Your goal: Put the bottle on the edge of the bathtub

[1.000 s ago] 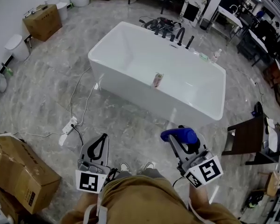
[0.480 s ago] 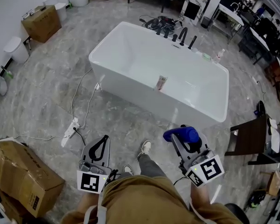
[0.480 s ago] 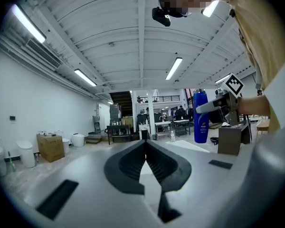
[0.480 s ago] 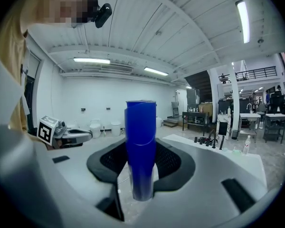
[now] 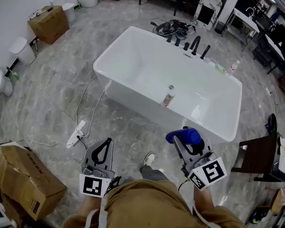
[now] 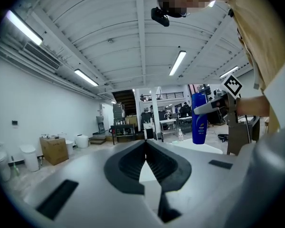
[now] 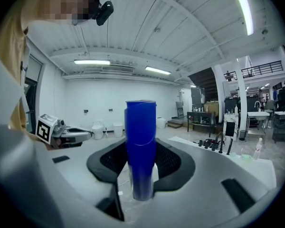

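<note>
A blue bottle [image 5: 184,137] stands upright in my right gripper [image 5: 185,141], which is shut on it low at the right of the head view. In the right gripper view the bottle [image 7: 140,127] fills the gap between the black pads of the right gripper [image 7: 141,170]. The white bathtub [image 5: 133,87] lies ahead on the grey marble floor, its near rim a step away. My left gripper [image 5: 104,143] is shut and holds nothing; its jaws [image 6: 145,148] meet in the left gripper view, where the bottle [image 6: 198,120] shows to the right.
A small bottle [image 5: 168,97] stands on the tub's near rim and a clear one [image 5: 233,68] by its far corner, next to black taps [image 5: 195,43]. A power strip [image 5: 76,133] with cables lies left of my feet. Cardboard boxes [image 5: 23,179], toilets [image 5: 19,49] and a dark stool [image 5: 259,158] stand around.
The person has stepped forward, so the bathtub lies closer below. Both grippers came along with it, the right one with the blue bottle still in it. Their jaws look the same.
</note>
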Available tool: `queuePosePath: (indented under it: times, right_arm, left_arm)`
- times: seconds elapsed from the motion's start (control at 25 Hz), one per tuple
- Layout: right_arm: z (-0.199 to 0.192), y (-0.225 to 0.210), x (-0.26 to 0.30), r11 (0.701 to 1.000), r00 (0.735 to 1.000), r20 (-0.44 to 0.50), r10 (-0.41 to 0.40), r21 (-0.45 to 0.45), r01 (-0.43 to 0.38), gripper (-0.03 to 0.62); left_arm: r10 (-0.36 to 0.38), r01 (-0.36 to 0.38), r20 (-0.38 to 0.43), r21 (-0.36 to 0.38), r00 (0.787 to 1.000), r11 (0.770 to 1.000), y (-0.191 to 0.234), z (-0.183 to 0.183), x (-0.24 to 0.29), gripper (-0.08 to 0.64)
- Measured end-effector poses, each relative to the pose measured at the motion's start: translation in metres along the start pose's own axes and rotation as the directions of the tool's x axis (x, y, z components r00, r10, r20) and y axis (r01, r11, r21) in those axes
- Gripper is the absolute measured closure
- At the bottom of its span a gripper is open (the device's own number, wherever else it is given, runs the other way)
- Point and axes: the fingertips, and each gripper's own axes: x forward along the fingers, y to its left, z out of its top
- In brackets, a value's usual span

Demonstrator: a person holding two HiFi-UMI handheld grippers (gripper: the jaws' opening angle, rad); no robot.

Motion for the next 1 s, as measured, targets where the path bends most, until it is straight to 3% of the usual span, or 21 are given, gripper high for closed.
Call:
queuePosePath:
  times: [0.48, 0.8, 1.0]
  right_arm:
    - [-0.005, -0.090, 0.065, 0.996, 0.996, -0.020, 0.092, 0.025, -0.091, 0.431]
    - [-0.008, -0.107, 0.091, 0.994, 0.993, -0.036, 0.110, 0.000, -0.110, 0.431]
    - [-0.010, -0.106, 0.108, 0.996, 0.996, -0.028, 0.084, -0.011, -0.084, 0.431]
  left_arm:
    - [0.065, -0.064, -0.034, 0.030, 0.997, 0.998, 0.007, 0.011, 0.111, 0.554]
    - [0.087, -0.084, -0.055, 0.053, 0.995, 0.995, 0.014, 0.018, 0.143, 0.554]
    - [0.057, -0.055, -0.047, 0.051, 0.997, 0.997, 0.025, 0.017, 0.160, 0.554]
